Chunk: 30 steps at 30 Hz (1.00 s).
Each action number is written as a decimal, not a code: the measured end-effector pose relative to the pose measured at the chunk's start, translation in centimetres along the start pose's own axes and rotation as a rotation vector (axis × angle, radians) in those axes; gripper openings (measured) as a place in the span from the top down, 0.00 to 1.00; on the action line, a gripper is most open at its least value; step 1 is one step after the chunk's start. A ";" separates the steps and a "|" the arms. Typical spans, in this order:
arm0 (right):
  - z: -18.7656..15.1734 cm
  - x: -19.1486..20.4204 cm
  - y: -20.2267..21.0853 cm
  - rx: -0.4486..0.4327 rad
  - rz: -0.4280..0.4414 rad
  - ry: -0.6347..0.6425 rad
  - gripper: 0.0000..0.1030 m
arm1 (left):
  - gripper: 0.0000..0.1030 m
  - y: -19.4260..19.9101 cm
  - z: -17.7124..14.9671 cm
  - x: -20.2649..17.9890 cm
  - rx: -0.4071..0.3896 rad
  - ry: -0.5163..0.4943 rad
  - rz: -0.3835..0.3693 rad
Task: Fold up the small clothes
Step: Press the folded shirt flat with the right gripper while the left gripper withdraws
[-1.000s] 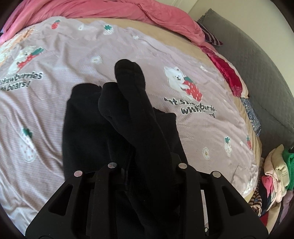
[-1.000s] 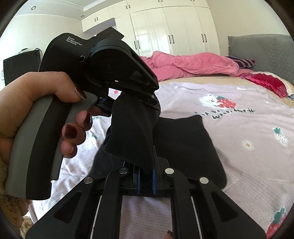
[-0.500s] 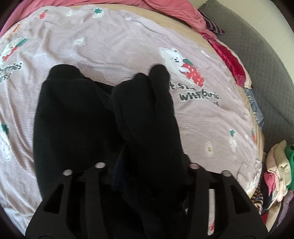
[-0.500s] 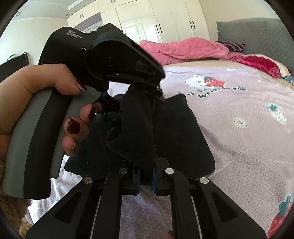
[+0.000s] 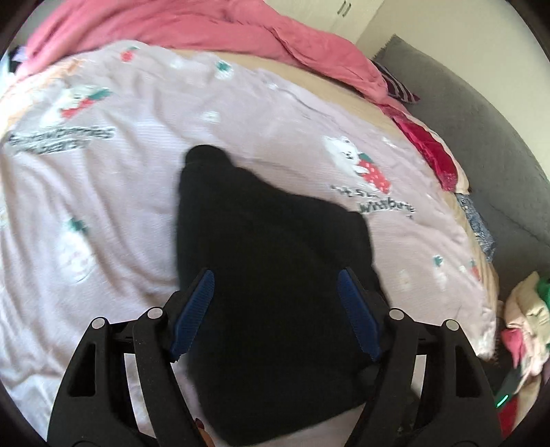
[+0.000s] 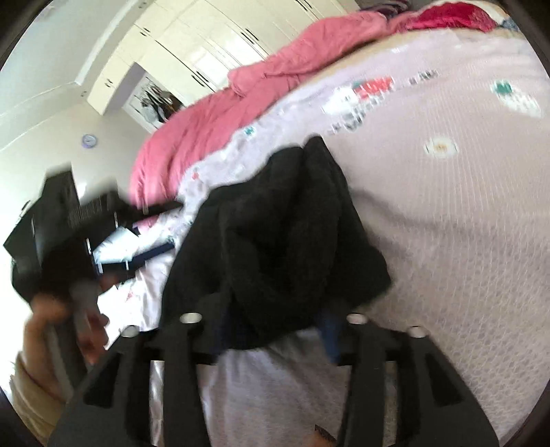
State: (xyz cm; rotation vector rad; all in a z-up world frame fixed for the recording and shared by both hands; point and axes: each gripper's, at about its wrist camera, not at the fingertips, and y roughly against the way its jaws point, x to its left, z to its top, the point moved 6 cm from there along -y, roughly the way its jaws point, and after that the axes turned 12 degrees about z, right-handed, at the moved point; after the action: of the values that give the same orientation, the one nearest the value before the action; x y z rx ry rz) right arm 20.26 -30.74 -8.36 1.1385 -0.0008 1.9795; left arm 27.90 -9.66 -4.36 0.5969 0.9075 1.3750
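Both the left gripper [image 5: 275, 302] and right gripper [image 6: 275, 330], jaws just opened and gripping nothing, stand over the folded black garment [image 5: 271, 275] lying on the lilac strawberry-print bedspread [image 5: 103, 192], with the pink duvet [image 5: 213, 27] bunched beyond.

The black garment [image 5: 271, 275] is a small, soft, matte piece, folded over on itself into a thick, uneven heap. In the left wrist view it lies just ahead of the left hand-held gripper [image 5: 275, 309] and between its spread fingers, one narrow end reaching away. In the right wrist view its bunched folds [image 6: 285, 240] rise just ahead of the right hand-held gripper [image 6: 275, 330].
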 end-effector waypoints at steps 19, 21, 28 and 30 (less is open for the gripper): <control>4.6 1.0 -2.1 0.109 -0.065 0.207 0.85 | 0.33 0.1 -4.9 0.1 0.006 -0.076 0.039; 3.9 -0.1 -2.3 0.129 -0.152 0.241 0.84 | 0.33 -0.1 -5.5 0.0 0.021 -0.072 0.036; 2.6 -1.9 -1.2 0.104 -0.164 0.127 0.65 | 0.33 0.1 -6.7 0.3 0.039 -0.065 0.021; 2.6 -1.6 -0.9 0.098 -0.172 0.123 0.62 | 0.33 0.6 -6.8 0.3 0.030 -0.068 0.017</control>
State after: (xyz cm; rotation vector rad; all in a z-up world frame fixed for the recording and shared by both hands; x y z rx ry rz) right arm 23.05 -32.21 -8.34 1.0400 0.2525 1.9093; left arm 21.93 -10.29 -7.65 0.6720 0.8712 1.3504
